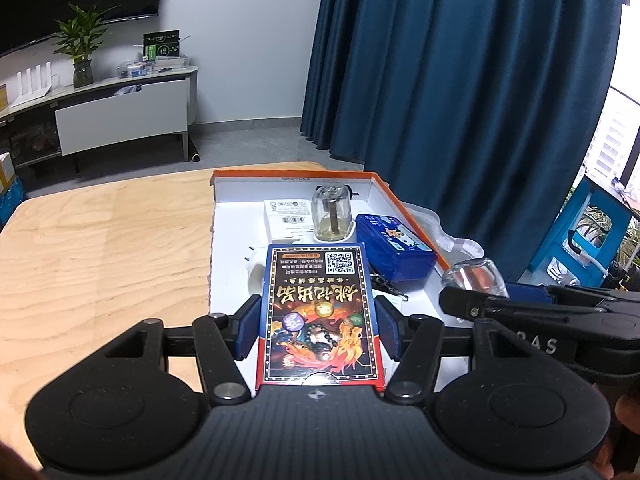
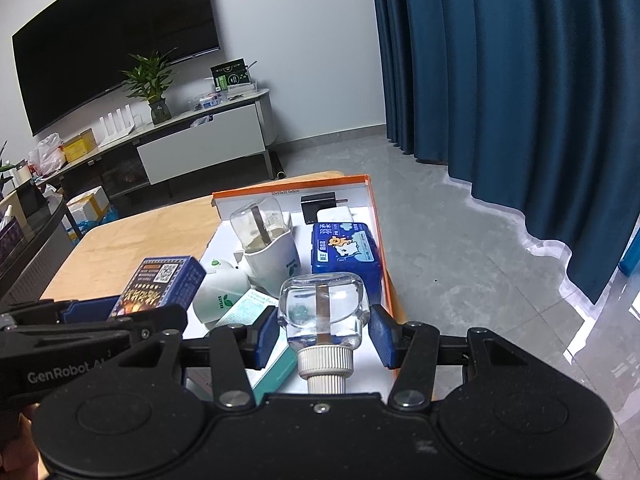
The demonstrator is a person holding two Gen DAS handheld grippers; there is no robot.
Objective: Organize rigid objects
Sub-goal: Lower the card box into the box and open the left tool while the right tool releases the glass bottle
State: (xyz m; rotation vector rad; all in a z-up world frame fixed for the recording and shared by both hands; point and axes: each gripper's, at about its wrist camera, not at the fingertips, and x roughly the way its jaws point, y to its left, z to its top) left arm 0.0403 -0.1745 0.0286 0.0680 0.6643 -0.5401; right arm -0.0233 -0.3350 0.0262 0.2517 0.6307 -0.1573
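My left gripper (image 1: 318,334) is clamped on the card box (image 1: 320,312), held over the near end of the orange-rimmed tray (image 1: 384,188); my right gripper (image 2: 324,334) has its pads against a clear bottle (image 2: 323,310), cap toward me. Farther in the tray on the worktop (image 1: 100,248): blue tin (image 2: 346,254), white cup (image 2: 276,260) with a second bottle, black charger (image 2: 318,207)

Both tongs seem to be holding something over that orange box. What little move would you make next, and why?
Probably lower the left tongs and set the card box into the tray. It hangs over the crowded tray, where bare floor shows only at the near left.
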